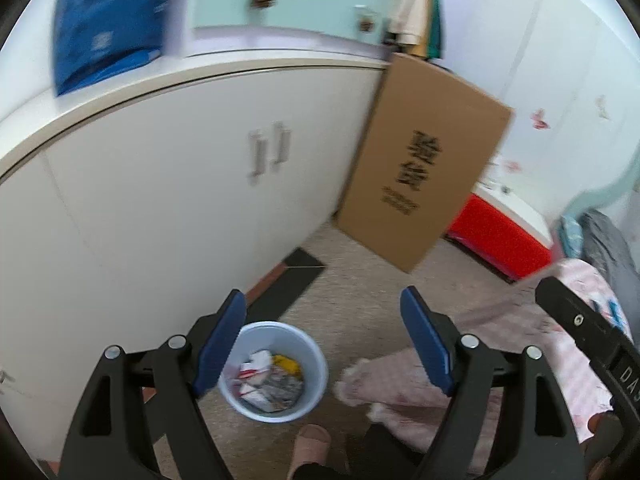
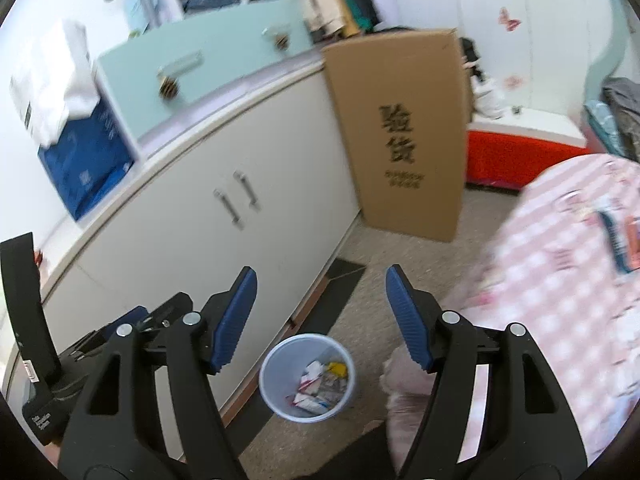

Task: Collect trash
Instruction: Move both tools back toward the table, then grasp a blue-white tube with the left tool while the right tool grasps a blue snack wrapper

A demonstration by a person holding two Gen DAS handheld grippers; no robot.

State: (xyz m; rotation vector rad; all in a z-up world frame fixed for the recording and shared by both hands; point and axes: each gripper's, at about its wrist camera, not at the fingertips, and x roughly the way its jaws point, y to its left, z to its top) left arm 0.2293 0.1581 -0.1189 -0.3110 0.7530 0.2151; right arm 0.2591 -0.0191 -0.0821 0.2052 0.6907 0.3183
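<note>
A pale blue waste bin (image 1: 316, 364) stands on the carpet below both grippers, with crumpled wrappers and paper trash (image 1: 270, 380) inside. My left gripper (image 1: 324, 312) hangs above it, open, nothing between its blue pads. In the right wrist view the same bin (image 2: 272, 376) with its trash (image 2: 320, 388) sits low between the fingers. My right gripper (image 2: 322, 292) is also open and empty. The right gripper's black body (image 1: 580, 332) shows at the right edge of the left wrist view, and the left gripper's body (image 2: 28, 320) at the left edge of the right wrist view.
A white cabinet (image 2: 224, 216) with two door handles runs along the left. A tall cardboard box (image 2: 404, 136) leans at its end. A bed with a pink checked cover (image 2: 560, 292) fills the right. A slippered foot (image 1: 310, 446) stands beside the bin. A red box (image 1: 500, 240) sits behind.
</note>
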